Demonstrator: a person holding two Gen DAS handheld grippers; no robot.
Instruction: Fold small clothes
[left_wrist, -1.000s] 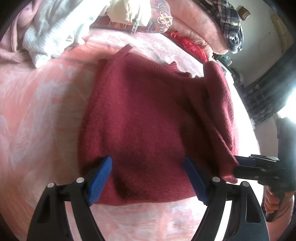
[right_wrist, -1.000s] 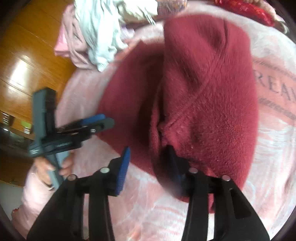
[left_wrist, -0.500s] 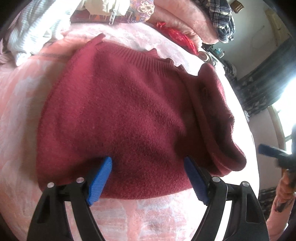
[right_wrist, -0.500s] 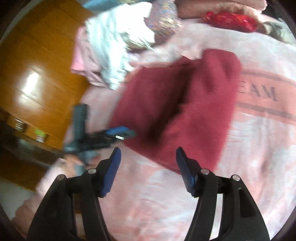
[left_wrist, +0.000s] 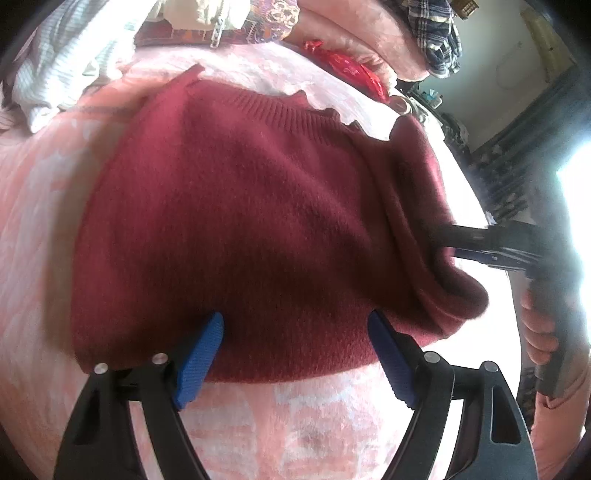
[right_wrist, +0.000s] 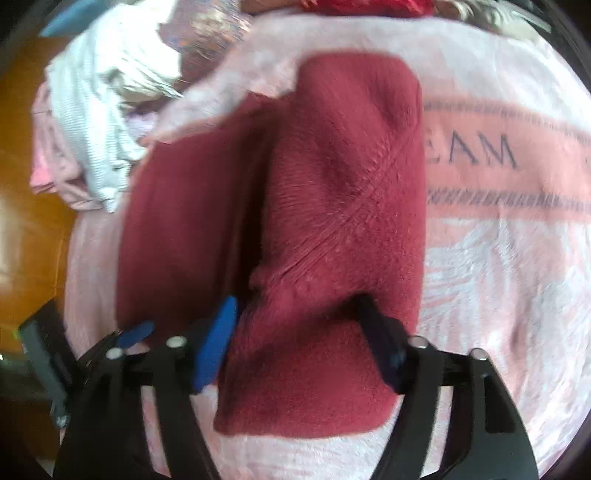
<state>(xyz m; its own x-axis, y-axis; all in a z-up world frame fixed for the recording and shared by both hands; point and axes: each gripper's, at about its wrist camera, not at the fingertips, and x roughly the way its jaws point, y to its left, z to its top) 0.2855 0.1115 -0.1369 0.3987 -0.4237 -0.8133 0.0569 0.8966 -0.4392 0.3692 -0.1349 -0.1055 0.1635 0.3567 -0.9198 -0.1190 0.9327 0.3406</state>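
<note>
Sweater (left_wrist: 240, 206), maroon, lay half-folded; my right hand-held gripper (right_wrist: 295, 332) was closing around its fold, left hand-held gripper (left_wrist: 295, 354) apart; only the right view showed blanket lettering (right_wrist: 480, 151).

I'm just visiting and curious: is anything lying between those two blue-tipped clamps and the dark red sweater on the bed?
Nothing visible does. The left gripper stands open right over the red sweater; the right gripper, whose jaws have just been closing, already has a folded part between them.

One dark red sweater (left_wrist: 236, 221) on one pink blanket (left_wrist: 40, 206), two grippers, and one pile of clothes (right_wrist: 92, 122).
</note>
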